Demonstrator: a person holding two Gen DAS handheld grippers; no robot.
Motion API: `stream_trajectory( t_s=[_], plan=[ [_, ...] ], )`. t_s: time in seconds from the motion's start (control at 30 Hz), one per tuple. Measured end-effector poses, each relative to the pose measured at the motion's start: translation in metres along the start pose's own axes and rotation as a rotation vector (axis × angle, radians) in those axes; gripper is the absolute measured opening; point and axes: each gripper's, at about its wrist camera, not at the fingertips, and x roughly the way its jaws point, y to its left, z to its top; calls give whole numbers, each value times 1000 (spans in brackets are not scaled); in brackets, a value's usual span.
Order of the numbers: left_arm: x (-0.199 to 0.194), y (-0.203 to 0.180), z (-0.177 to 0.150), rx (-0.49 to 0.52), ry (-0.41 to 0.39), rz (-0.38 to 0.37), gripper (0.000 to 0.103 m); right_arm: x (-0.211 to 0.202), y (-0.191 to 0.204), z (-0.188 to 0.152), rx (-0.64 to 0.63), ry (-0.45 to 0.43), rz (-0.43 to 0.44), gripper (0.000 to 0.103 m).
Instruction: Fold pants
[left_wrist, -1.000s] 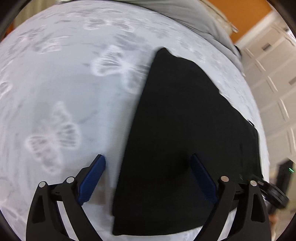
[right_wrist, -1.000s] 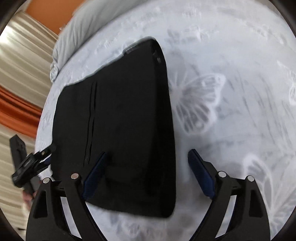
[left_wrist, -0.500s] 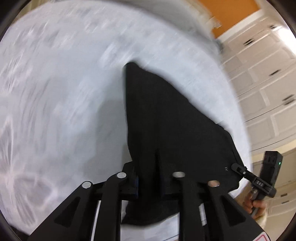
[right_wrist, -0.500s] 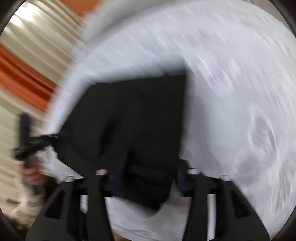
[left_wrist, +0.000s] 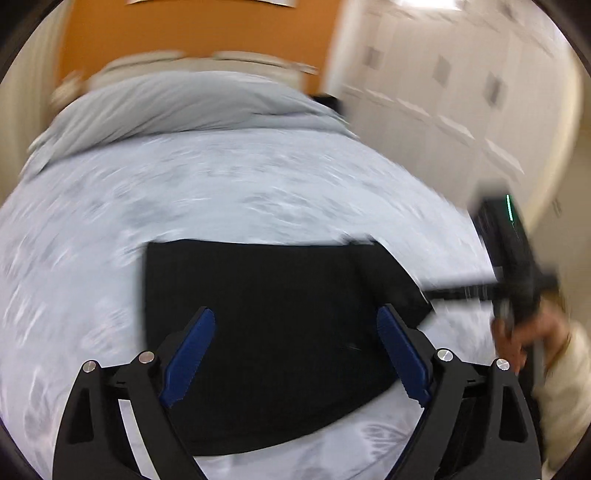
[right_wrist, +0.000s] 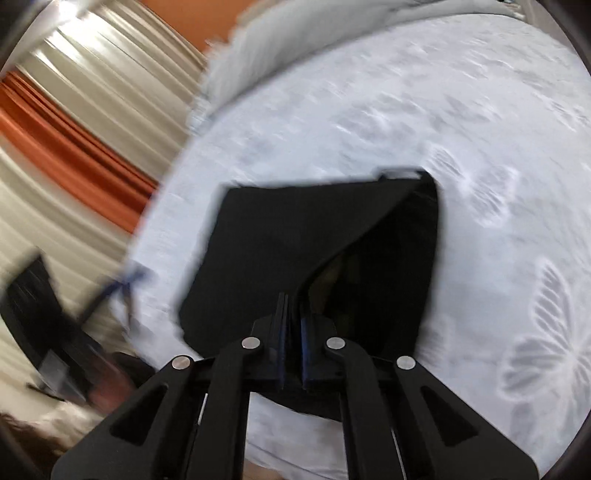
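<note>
The black pants (left_wrist: 266, 317) lie folded on the white butterfly-print bed (left_wrist: 221, 192). My left gripper (left_wrist: 295, 350) is open and empty, its blue pads hovering over the near part of the pants. In the right wrist view my right gripper (right_wrist: 291, 306) is shut on a near edge of the pants (right_wrist: 295, 229) and lifts the top layer, so a dark gap opens under the fold on the right. The right gripper shows blurred at the right of the left wrist view (left_wrist: 513, 266), reaching to the pants' right corner.
A grey duvet (left_wrist: 192, 99) is bunched at the head of the bed, before an orange wall (left_wrist: 192, 33). White cabinets (left_wrist: 461, 92) stand to the right. Beige and orange curtains (right_wrist: 74, 122) hang to the left of the bed.
The left gripper was shut on the pants half a second ago and is now open and drawn back. The right gripper stays shut and has lifted the pants' edge. Both views have swung.
</note>
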Motion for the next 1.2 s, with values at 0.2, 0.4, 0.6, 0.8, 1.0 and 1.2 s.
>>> stream_trajectory(
  t_s=[0.2,0.4,0.6,0.8,1.0,1.2],
  plan=[
    [68,-72,-17,204,98,25,86,7,-8,30,94,-47,150,4],
    [103,-30,-9,-23,132,-41,3,-2,-21,35,96,0,54,21],
    [52,7,22,-158,-36,-66,2,-8,-37,9,-28,32,-196,62],
    [39,31,27,-253,-55,-113,2,40,-37,9,-110,105,-254,62],
    [44,25,27,-239,-32,-130,2,57,-26,14,-138,105,-311,2],
    [54,-6,8,-168,61,-209,8,10,-46,16,-82,16,-370,2]
  ],
)
